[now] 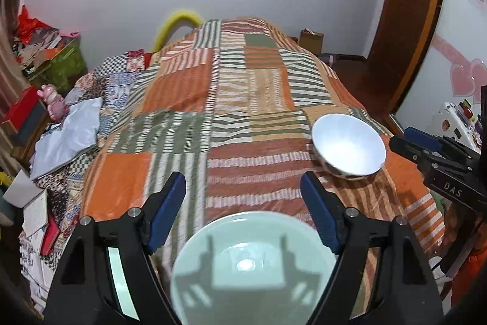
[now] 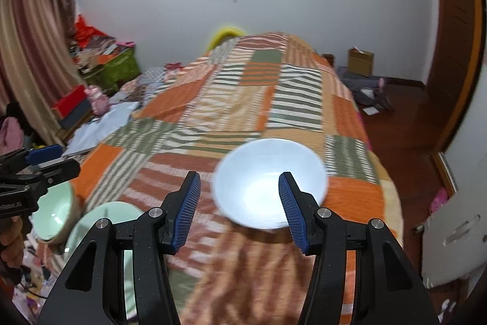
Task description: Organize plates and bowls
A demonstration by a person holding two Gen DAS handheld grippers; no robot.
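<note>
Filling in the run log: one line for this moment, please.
left claw: open, empty | right claw: open, empty | round pale-green ceramic bowl: under left claw | round white bowl: on patchwork quilt

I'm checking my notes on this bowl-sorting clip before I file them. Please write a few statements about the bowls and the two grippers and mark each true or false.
1. The white bowl sits on the patchwork bedspread. True.
2. The right gripper is clamped on the white bowl. False: its jaws are open and the pads do not press on the bowl.
3. The left gripper is open above a pale green bowl. True.
4. All the bowls are white. False: the right wrist view shows two green ones, the green bowl at the left edge and another beside it.
</note>
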